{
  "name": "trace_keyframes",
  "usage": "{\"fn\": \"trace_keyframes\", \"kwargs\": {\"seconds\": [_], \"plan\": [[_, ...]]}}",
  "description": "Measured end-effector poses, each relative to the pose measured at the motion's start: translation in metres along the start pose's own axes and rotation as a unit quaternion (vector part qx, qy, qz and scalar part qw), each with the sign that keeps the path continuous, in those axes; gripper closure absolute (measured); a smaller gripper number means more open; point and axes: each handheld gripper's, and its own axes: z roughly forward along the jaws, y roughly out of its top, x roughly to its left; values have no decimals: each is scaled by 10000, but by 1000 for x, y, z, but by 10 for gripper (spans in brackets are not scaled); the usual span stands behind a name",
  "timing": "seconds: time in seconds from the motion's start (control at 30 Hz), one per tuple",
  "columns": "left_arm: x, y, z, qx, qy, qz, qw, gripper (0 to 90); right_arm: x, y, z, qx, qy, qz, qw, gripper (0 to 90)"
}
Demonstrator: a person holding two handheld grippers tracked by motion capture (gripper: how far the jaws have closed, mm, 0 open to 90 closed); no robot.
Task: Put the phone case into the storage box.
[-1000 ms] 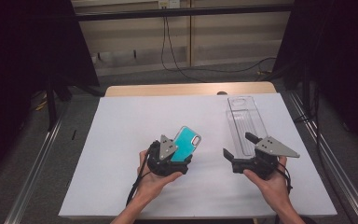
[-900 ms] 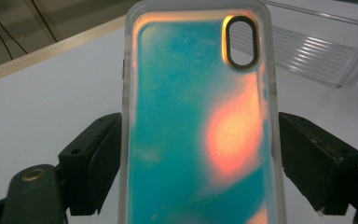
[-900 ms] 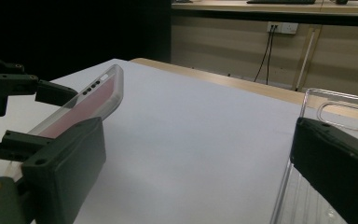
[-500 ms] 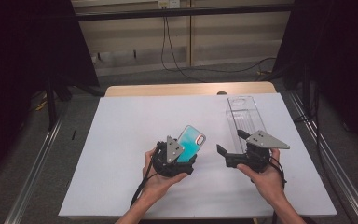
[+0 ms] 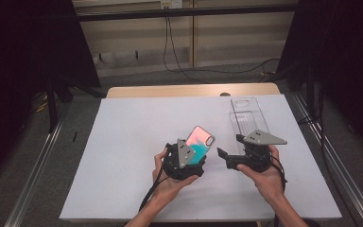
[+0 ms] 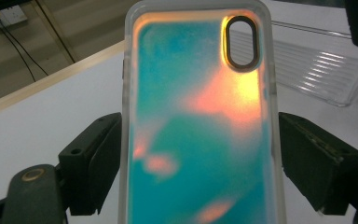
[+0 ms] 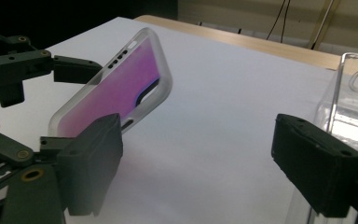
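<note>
1. Near the desk's front edge, left of centre, the left claw point(image 5: 194, 158) clenches a phone case point(image 5: 199, 142) by its long sides, lifted off the desk point(image 5: 132, 127) and tilted up.
2. From the left gripper view the case point(image 6: 200, 121) shows a glossy teal-and-orange back, a frosted rim and an oval camera cut-out; from the right gripper view the same case point(image 7: 116, 88) reads purple, with small slots along its edge.
3. Just right of it, the right claw point(image 5: 223, 153) has nothing between its jaws, which have just been closing; they stand apart and point toward the case.
4. Toward the desk's right edge lies a clear plastic tray point(image 5: 246, 116), ribbed and see-through.
5. White sheeting covers the desk, with a wooden strip at the far edge; cables hang on the pale wall beyond.
</note>
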Motion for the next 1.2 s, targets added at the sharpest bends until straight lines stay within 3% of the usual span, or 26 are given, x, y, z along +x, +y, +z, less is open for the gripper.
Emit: {"fn": "trace_keyframes", "kwargs": {"seconds": [0.2,0.3,0.37,0.5,0.7,0.83,1.2], "plan": [[-3,1,2,-87,115,63,9999,173,-1,3,4,246,121,123,9995,190],[0,1,1,-219,158,-133,9995,173,0,5,6,291,119,94,9995,183],[0,1,1,-232,230,-67,9994,173,3,8,8,343,128,-2,9993,168],[-2,1,0,-287,318,52,9991,173,5,14,12,381,155,91,9991,183],[-5,0,1,-320,386,155,9986,173,7,19,15,402,167,40,9990,305],[-6,1,1,-325,391,179,9985,173,8,22,20,613,308,184,9975,394],[-7,-1,3,-313,392,202,9985,173,10,31,28,870,436,643,9932,630]]}}
